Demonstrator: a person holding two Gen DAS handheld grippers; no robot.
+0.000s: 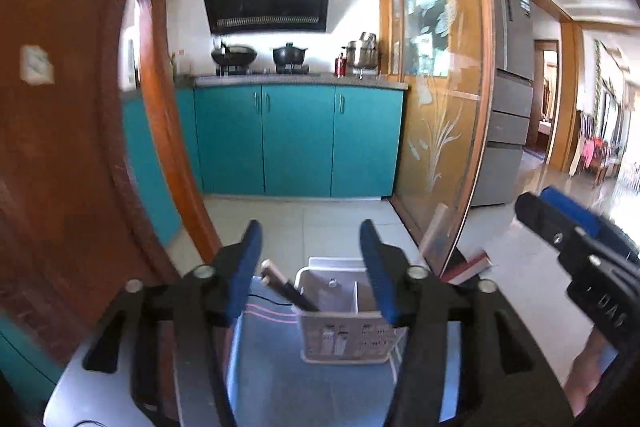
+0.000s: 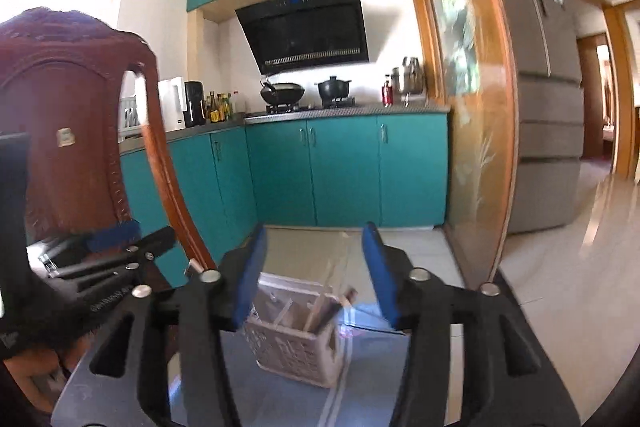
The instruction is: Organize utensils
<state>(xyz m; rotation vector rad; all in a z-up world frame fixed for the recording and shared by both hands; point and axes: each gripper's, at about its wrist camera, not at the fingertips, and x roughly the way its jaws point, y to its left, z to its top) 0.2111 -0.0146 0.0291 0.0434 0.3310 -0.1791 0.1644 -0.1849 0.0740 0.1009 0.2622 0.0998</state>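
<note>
Left tool (image 1: 310, 267): jaws stood apart, nothing between them. Right tool (image 2: 316, 273): likewise parted and empty. Both hung just short of the utensil basket (image 1: 344, 339), which sat on the grey worktop (image 1: 280, 387), near its far edge. Contents: dark-handled utensils (image 1: 288, 291), long axis slanting up and to the left in the left wrist view, lower ends down in the left compartment; right compartment looked bare. I judged them stiff, light and smooth; best gripped at the exposed handle ends. Basket: light perforated plastic, easily tipped.

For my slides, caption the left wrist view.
Open left gripper above a white utensil caddy holding chopsticks.
</note>
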